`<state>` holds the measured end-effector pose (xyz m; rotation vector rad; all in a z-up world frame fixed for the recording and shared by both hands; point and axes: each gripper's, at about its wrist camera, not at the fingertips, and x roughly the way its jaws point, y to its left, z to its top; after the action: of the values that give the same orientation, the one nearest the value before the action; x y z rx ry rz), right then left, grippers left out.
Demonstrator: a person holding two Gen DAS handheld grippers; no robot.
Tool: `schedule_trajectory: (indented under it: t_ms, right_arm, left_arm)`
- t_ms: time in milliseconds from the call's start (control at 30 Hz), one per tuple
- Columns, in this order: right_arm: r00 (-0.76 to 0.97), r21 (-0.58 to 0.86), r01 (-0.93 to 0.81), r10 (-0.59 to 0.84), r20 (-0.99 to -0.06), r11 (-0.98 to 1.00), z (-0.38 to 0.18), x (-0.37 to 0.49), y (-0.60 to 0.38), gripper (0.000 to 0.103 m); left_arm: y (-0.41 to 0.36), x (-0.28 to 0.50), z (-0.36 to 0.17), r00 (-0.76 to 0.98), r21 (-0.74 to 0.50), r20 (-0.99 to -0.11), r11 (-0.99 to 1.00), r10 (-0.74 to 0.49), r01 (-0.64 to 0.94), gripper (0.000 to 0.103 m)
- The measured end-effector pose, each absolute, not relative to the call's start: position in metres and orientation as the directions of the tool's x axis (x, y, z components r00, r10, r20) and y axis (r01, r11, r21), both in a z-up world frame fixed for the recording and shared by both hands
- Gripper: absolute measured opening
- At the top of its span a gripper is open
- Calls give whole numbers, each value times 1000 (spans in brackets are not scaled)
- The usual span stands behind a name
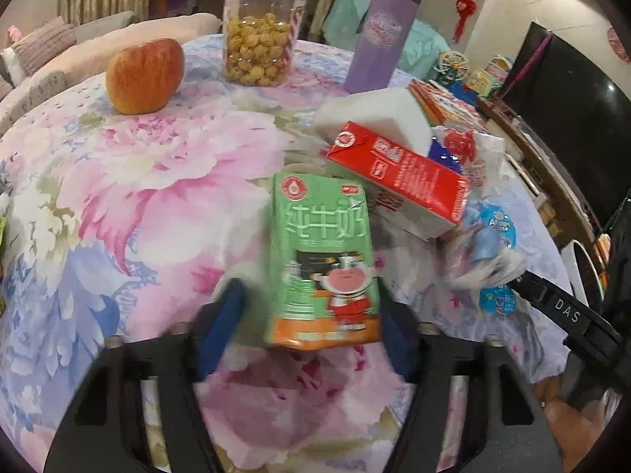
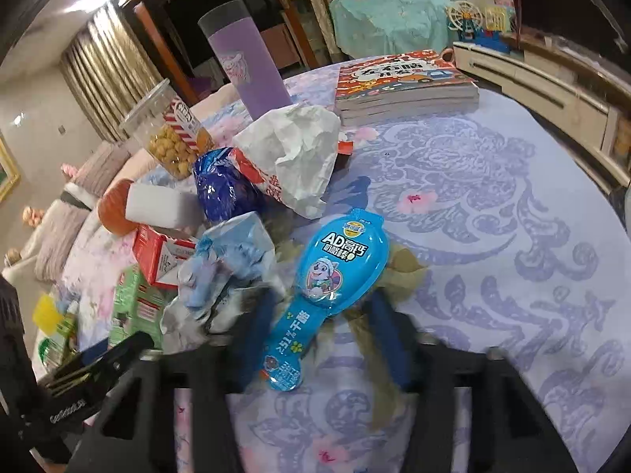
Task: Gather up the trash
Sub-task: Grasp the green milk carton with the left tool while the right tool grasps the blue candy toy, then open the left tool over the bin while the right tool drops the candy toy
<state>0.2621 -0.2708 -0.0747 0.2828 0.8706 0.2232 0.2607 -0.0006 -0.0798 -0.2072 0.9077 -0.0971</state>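
Note:
In the left wrist view my left gripper (image 1: 311,315) is open, its blue-padded fingers on either side of a green milk carton (image 1: 325,260) lying on the floral tablecloth (image 1: 138,205). A red milk carton (image 1: 398,177) lies behind it against a white block (image 1: 378,114). In the right wrist view my right gripper (image 2: 323,335) is open around a blue cheese-stick wrapper (image 2: 335,268) lying flat. A crumpled blue-white wrapper (image 2: 224,272), a dark blue foil bag (image 2: 224,189) and a crumpled white paper bag (image 2: 299,153) lie just left of it.
An apple (image 1: 146,75), a clear snack jar (image 1: 262,31) and a purple tumbler (image 1: 380,35) stand at the table's far side. A stack of books (image 2: 406,82) lies far right. A sofa with cushions (image 1: 43,51) is beyond the table's left edge.

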Motion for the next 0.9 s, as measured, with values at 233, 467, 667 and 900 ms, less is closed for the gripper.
schedule_trajectory:
  t_ms: [233,467,667,900]
  right_arm:
    - [632,373,-81,337,-698,924,-71,237,-289,14]
    - [642,397,-61,341,-687,916,-70,196,-322,11]
    - [665,404,-26,318,-676,914,-64,168,-350,9]
    - [696,414,16,287,-658,910,-58,145,-382,6]
  left_arm:
    - [-4,239,-75,618,-219,-761,975,-198,42,51]
    - [-39,214,-71,595,-237,-752,959,-283,156,51]
    - [-75,201,-62,581,-234,-741,941,-337,246,51]
    - [-109,188,-53,565,-235,-729,917,-385,322,51]
